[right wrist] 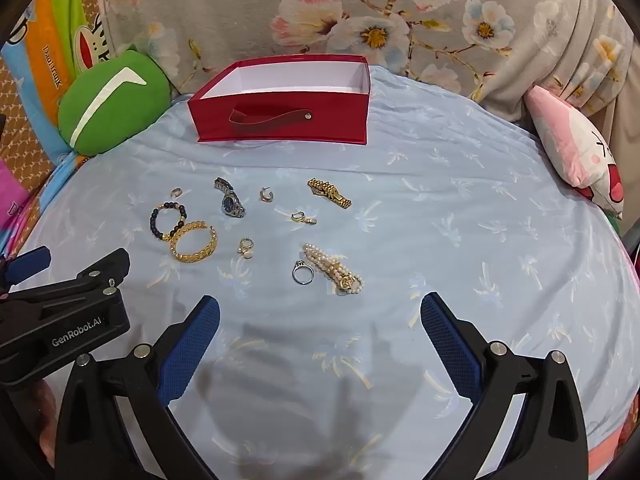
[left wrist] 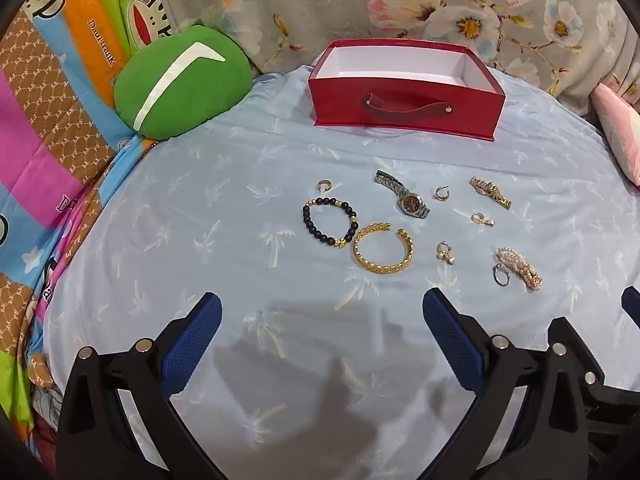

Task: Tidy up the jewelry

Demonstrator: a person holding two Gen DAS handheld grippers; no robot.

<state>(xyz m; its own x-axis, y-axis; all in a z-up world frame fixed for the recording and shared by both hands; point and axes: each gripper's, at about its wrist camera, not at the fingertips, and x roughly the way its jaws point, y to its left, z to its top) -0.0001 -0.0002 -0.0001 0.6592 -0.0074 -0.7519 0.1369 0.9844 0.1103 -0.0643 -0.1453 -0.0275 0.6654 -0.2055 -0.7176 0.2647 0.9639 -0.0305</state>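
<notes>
An open red box (left wrist: 404,106) (right wrist: 280,120) with a white inside and a strap handle stands at the back of the pale blue sheet. Jewelry lies loose in front of it: a black bead bracelet (left wrist: 330,220) (right wrist: 168,216), a gold cuff (left wrist: 382,248) (right wrist: 193,241), a steel watch (left wrist: 404,195) (right wrist: 231,199), a gold band (left wrist: 491,193) (right wrist: 330,193), a pearl bracelet (left wrist: 520,268) (right wrist: 336,268), a silver ring (right wrist: 302,273) and small earrings. My left gripper (left wrist: 322,332) and right gripper (right wrist: 320,332) hover open short of the pieces, nothing between their fingers.
A green cushion (left wrist: 184,84) (right wrist: 114,102) sits left of the box and a pink pillow (right wrist: 576,148) at the right. Floral fabric (right wrist: 360,12) rises behind. A colourful cartoon blanket (left wrist: 52,120) borders the left. The left gripper's body (right wrist: 68,312) shows at the right wrist view's left edge.
</notes>
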